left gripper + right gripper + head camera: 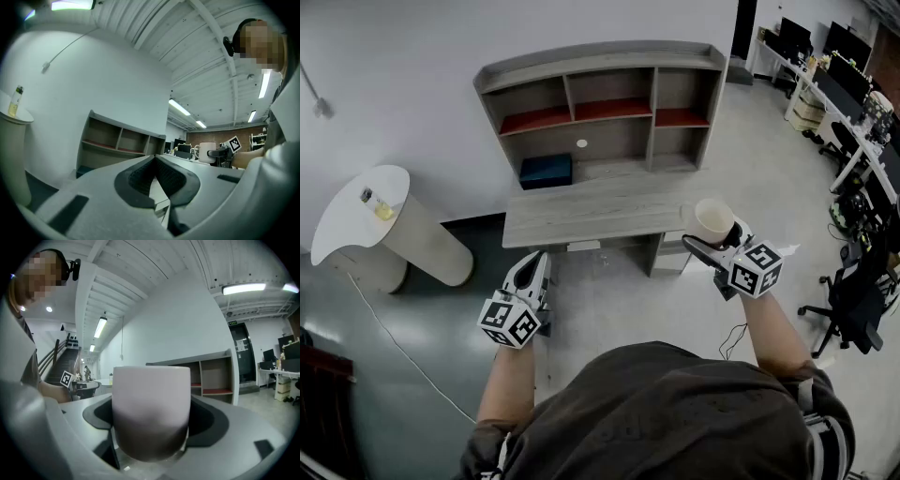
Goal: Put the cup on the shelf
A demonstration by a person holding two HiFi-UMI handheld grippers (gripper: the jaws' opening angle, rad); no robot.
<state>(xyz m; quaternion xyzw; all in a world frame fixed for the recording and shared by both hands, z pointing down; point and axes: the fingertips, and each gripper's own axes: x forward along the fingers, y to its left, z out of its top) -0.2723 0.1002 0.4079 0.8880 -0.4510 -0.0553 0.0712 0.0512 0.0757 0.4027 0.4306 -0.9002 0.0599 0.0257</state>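
A white cup [712, 219] hangs in the air off the desk's right end, and my right gripper [713, 242] is shut on it. In the right gripper view the cup [151, 408] fills the space between both jaws. The grey shelf unit [600, 108] with three red-lined upper compartments stands at the back of the desk [581, 216]. My left gripper [530, 269] hovers in front of the desk's left front edge, shut with nothing held. In the left gripper view its jaws [154, 159] meet at the tips, and the cup [207, 152] shows far right.
A dark blue box [546, 171] sits at the desk's back left under the shelf. A round white table [356, 211] with a small bottle [382, 208] stands left. Office chairs [853, 309] and desks with monitors [844, 75] line the right side.
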